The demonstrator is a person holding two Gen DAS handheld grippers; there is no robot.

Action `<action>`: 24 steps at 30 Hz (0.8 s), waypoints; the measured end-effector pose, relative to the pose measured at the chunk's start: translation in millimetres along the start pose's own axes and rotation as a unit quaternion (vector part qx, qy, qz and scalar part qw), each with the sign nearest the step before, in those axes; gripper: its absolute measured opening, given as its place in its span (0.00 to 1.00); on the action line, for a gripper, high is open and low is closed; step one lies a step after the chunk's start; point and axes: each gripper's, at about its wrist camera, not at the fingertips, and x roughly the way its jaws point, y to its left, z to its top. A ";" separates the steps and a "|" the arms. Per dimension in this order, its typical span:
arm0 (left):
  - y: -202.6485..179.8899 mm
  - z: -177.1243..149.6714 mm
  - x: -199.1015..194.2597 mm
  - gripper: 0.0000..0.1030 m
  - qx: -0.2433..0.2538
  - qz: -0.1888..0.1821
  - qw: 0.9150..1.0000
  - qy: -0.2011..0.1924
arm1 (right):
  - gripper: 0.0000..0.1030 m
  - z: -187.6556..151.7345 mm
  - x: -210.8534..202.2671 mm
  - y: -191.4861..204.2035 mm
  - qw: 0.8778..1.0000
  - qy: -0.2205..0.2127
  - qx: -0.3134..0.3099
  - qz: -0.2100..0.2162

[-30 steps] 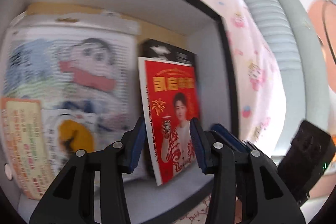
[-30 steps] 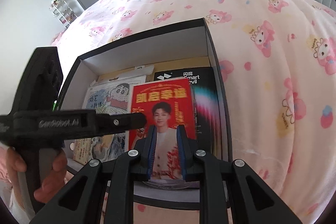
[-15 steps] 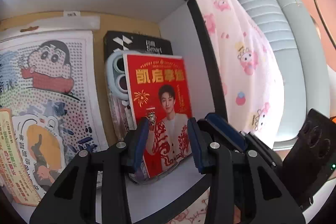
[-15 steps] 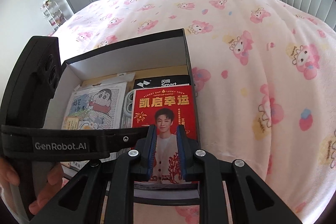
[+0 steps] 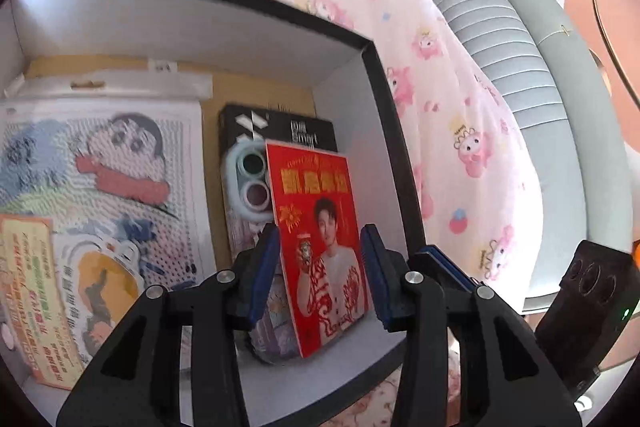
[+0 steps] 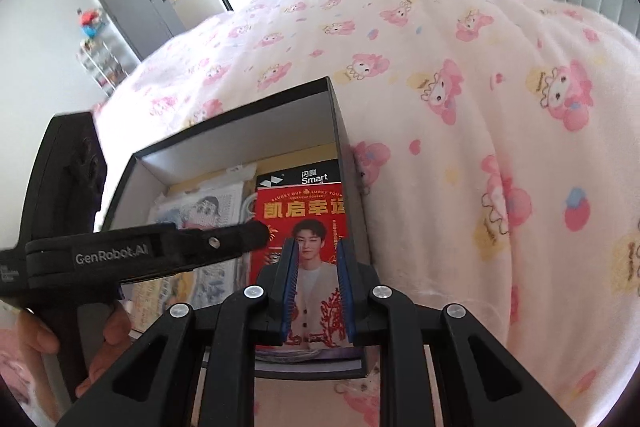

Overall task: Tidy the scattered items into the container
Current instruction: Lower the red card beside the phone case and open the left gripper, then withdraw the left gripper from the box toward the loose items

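Red card (image 5: 320, 243) inside box (image 5: 384, 115) at its right wall, long axis running front to back, printed top toward far wall; left gripper (image 5: 320, 267) jaws opening astride it; right gripper (image 6: 318, 287) jaws narrow, grip uncertain.

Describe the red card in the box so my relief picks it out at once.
On the pink cartoon-print bedspread sits a black-rimmed, white-walled box. Against its right wall, over a black "Smart" carton, lies the glossy red card. Only it is red with gold characters and a portrait.
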 end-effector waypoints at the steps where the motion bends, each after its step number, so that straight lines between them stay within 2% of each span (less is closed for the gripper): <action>1: -0.5 0.7 5.7 0.40 0.004 0.005 1.000 0.011 | 0.16 0.7 0.4 -1.2 1.000 0.000 0.005 0.003; 2: 0.5 0.9 12.6 0.41 0.000 0.004 1.000 0.025 | 0.16 0.7 0.9 -1.3 1.000 0.000 0.007 0.005; 4: 2.6 0.7 16.3 0.41 0.000 0.012 1.000 0.029 | 0.16 0.6 3.4 0.5 1.000 0.004 0.003 0.001; 8: 9.5 -7.0 -4.9 0.41 -0.008 -0.020 1.000 0.003 | 0.16 -2.9 4.3 4.1 1.000 0.008 -0.005 -0.001; 12: -6.6 -24.0 -36.5 0.41 0.045 0.000 0.999 -0.020 | 0.16 -6.1 -9.7 10.1 1.000 0.001 -0.004 0.002; 17: -32.5 -59.4 -79.1 0.40 0.104 0.024 0.993 -0.054 | 0.16 -21.4 -46.4 23.9 1.000 -0.025 -0.004 -0.005; 21: -39.5 -86.2 -97.0 0.40 0.123 0.028 0.991 -0.051 | 0.16 -42.2 -68.9 31.6 1.000 -0.024 0.011 0.008; 24: -42.7 -104.4 -99.6 0.40 0.127 0.028 0.990 -0.049 | 0.16 -58.0 -82.1 44.4 1.000 -0.022 -0.005 0.005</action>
